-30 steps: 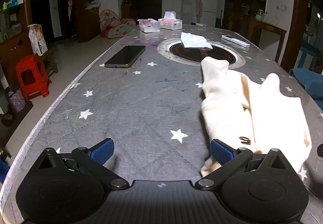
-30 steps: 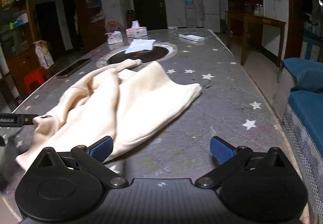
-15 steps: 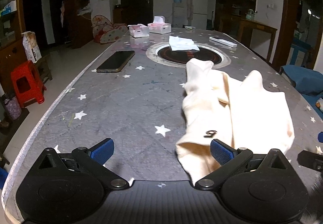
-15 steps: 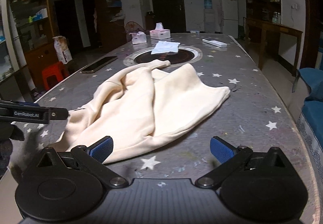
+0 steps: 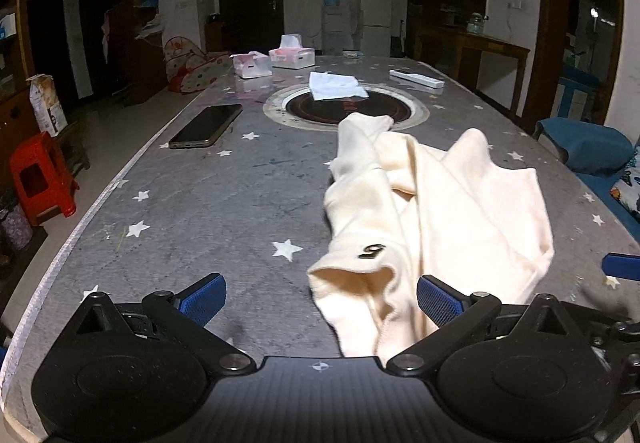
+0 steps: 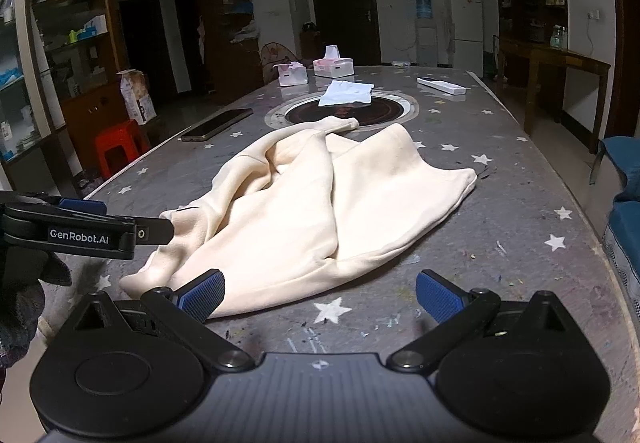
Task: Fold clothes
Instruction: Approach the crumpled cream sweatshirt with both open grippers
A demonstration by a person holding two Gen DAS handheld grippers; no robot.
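A cream sweatshirt (image 6: 320, 203) lies crumpled on the grey star-patterned table (image 6: 500, 227). In the left wrist view the sweatshirt (image 5: 440, 211) reaches toward me, and its cuff end with a small dark mark lies between my fingers, close to the right pad. My left gripper (image 5: 318, 301) is open and holds nothing. It also shows at the left edge of the right wrist view (image 6: 86, 229), beside the sleeve end. My right gripper (image 6: 318, 297) is open and empty, with its left pad at the garment's near hem.
A phone (image 5: 206, 126) lies at the table's left. A round black inset (image 5: 346, 109) with a white tissue (image 5: 336, 85) sits mid-table. Two tissue boxes (image 5: 292, 57) and a remote (image 5: 416, 78) are at the far end. A red stool (image 5: 40, 175) stands left; blue seating (image 6: 624, 219) is right.
Both grippers have drawn back toward the near edge. The sleeve end now lies between my left fingers rather than at the right pad. The garment looks unmoved.
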